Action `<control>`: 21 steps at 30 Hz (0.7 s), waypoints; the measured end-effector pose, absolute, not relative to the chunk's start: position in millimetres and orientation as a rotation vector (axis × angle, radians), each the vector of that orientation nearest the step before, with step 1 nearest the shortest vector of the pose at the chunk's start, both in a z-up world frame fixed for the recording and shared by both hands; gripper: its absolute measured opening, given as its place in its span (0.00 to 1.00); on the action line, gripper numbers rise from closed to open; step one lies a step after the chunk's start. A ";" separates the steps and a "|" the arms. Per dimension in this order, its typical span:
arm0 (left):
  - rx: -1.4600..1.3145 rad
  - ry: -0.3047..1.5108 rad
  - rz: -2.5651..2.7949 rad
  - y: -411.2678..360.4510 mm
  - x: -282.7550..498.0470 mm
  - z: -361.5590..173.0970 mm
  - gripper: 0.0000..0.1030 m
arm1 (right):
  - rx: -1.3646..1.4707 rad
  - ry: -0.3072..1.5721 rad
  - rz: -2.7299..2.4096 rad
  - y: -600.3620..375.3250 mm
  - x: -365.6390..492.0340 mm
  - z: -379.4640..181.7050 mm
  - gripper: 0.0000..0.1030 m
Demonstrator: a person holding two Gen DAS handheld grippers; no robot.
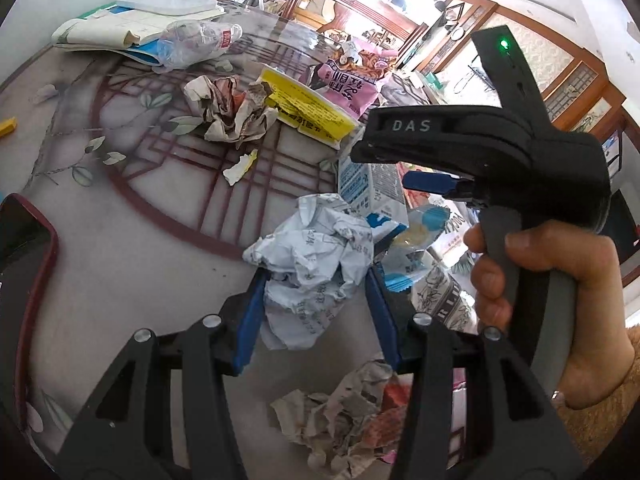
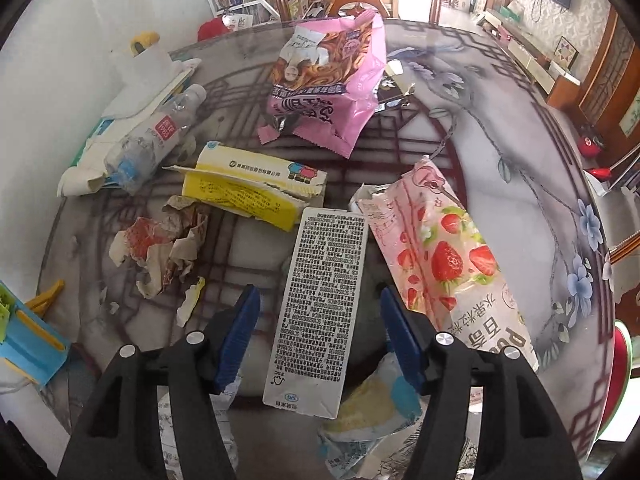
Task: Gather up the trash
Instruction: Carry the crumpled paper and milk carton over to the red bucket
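Gripping a crumpled white paper ball [image 1: 312,256], the left gripper [image 1: 316,312] has both blue pads against its sides, above the table [image 1: 120,264]. Right gripper [image 2: 320,332] hangs open, jaws wide, straddling a grey carton [image 2: 320,304]; contact apparently none, though depth is unclear. Strawberry wrapper [image 2: 444,256] just beside.

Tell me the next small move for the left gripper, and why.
Probably lift it. The left gripper looks shut on the paper ball, both blue pads pressing its sides, above the table. The right gripper is open over the carton, so it isn't gripping anything.
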State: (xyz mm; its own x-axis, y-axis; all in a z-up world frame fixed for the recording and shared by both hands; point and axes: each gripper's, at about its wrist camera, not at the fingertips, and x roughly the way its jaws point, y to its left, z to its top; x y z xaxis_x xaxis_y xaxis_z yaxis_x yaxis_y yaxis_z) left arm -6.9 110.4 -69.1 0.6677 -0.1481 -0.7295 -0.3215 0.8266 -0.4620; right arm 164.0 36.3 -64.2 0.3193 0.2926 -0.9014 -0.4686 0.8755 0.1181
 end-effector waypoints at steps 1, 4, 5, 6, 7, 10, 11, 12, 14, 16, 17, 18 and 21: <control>-0.609 0.848 0.105 110.3 -6.8 -69.4 0.46 | -0.184 1.142 0.504 37.9 163.4 -64.9 0.58; -0.611 0.846 0.108 111.1 -6.9 -69.5 0.46 | -0.219 1.159 0.514 43.8 162.5 -72.0 0.47; -0.611 0.846 0.109 111.2 -6.6 -69.6 0.46 | -0.222 1.170 0.516 44.3 162.5 -74.9 0.40; -0.609 0.848 0.111 111.3 -6.1 -70.0 0.46 | -0.215 1.177 0.522 43.8 162.3 -76.6 0.39; -0.610 0.849 0.112 111.4 -5.5 -70.4 0.46 | -0.199 1.173 0.527 41.8 161.9 -75.8 0.39; -0.611 0.849 0.116 111.7 -4.8 -70.8 0.46 | -0.127 1.158 0.562 33.8 160.1 -66.0 0.38; -0.609 0.847 0.117 111.6 -4.9 -70.7 0.46 | -0.106 1.149 0.575 31.0 159.2 -60.9 0.38; -0.606 0.846 0.119 111.4 -4.7 -70.5 0.46 | -0.082 1.130 0.593 26.5 157.1 -52.3 0.38; -0.603 0.847 0.121 110.7 -4.1 -70.7 0.46 | -0.050 1.104 0.621 19.2 153.9 -39.1 0.38; -0.600 0.847 0.123 109.9 -3.9 -71.1 0.46 | -0.003 1.076 0.667 6.2 148.4 -22.9 0.38; -0.598 0.847 0.123 109.7 -3.7 -71.1 0.46 | 0.007 1.067 0.680 2.5 147.2 -17.9 0.38; -0.596 0.845 0.124 109.4 -3.6 -71.1 0.46 | 0.019 1.052 0.699 -6.5 143.0 -10.5 0.38; -0.586 0.841 0.126 108.4 -2.7 -70.5 0.46 | 0.019 1.012 0.722 -32.3 132.1 3.1 0.38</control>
